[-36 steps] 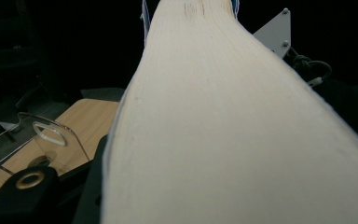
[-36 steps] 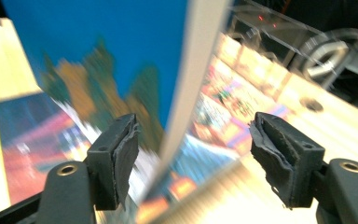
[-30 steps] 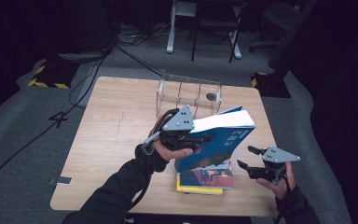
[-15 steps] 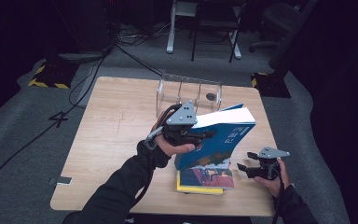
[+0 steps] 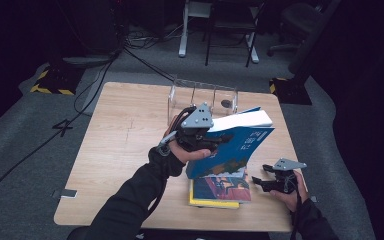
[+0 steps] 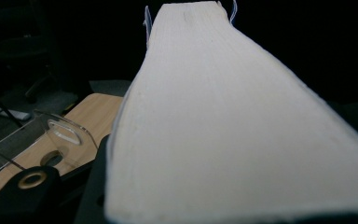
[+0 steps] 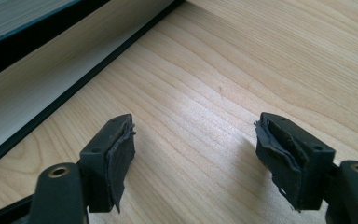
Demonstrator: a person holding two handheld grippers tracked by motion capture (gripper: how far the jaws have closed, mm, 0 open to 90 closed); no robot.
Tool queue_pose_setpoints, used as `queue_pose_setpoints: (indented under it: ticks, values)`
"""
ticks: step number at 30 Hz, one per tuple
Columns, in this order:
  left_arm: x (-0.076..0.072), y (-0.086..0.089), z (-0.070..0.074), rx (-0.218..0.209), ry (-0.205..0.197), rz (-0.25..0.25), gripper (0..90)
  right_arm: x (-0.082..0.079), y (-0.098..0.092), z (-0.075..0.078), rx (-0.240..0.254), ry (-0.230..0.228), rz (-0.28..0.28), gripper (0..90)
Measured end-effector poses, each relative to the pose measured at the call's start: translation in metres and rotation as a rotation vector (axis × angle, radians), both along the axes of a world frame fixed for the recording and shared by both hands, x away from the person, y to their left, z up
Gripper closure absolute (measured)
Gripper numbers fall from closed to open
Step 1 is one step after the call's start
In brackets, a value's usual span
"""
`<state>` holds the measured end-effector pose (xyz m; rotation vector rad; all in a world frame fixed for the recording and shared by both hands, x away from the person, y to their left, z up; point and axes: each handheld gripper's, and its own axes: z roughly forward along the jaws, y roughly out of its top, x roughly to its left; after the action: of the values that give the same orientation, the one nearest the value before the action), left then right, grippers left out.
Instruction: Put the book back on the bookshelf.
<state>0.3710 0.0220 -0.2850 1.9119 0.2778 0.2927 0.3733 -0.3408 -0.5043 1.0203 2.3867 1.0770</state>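
My left gripper (image 5: 214,143) is shut on a thick blue book (image 5: 237,145), which it holds tilted in the air above a stack of books (image 5: 222,189) lying near the table's front edge. In the left gripper view the book's white page edge (image 6: 223,121) runs away from the camera between the jaws. My right gripper (image 5: 259,183) sits low over the table, just right of the stack, with its jaws open and nothing between them. In the right gripper view the gripper (image 7: 193,154) hovers over bare wood, and the stack's page edges (image 7: 37,88) lie at the upper left.
A clear acrylic rack (image 5: 200,95) stands at the back of the wooden table (image 5: 125,135), just behind the raised book; the rack (image 6: 51,140) is also in the left gripper view. Beyond the table are chairs, cables and dark floor.
My right gripper has sunk toward the tabletop and edged closer to the stack. The left gripper and the blue book have hardly moved.
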Motion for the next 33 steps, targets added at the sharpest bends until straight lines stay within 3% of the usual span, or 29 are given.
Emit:
queue_pose_setpoints:
  ticks: [5,14,23,26,33]
  values:
    - [0.000,0.000,0.006,0.013,-0.017,0.019,60.4,0.000,0.000,0.000,0.000,0.001,-0.002,28.3]
    - [0.008,0.010,0.014,0.019,-0.026,0.100,60.4,0.000,0.000,0.000,0.001,0.001,-0.005,28.4]
    - [0.019,0.039,0.020,0.006,-0.039,0.220,60.4,0.000,0.000,0.000,0.003,0.003,-0.006,28.6]
    - [0.025,0.056,0.023,-0.006,-0.037,0.286,60.4,0.000,0.000,0.000,0.003,0.003,-0.006,28.7]
    - [0.037,0.080,0.028,-0.022,-0.041,0.388,60.4,0.000,0.000,0.000,0.003,0.005,-0.005,28.7]
